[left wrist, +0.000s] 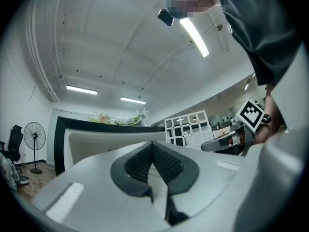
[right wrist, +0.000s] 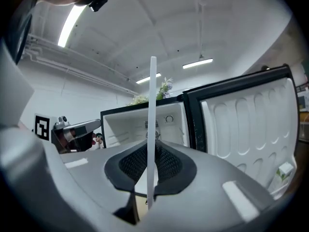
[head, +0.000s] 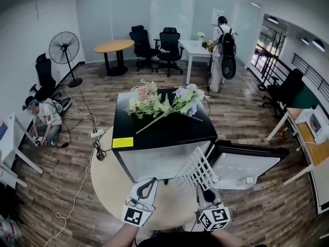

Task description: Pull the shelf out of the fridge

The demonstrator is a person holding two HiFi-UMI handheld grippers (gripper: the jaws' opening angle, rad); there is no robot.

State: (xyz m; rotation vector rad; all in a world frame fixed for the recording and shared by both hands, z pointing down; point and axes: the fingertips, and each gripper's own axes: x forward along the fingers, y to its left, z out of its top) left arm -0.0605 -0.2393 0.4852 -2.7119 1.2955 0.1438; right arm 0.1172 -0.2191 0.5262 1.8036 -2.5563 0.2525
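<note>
Left gripper closed and empty, fridge ahead, white shelf at right
</note>
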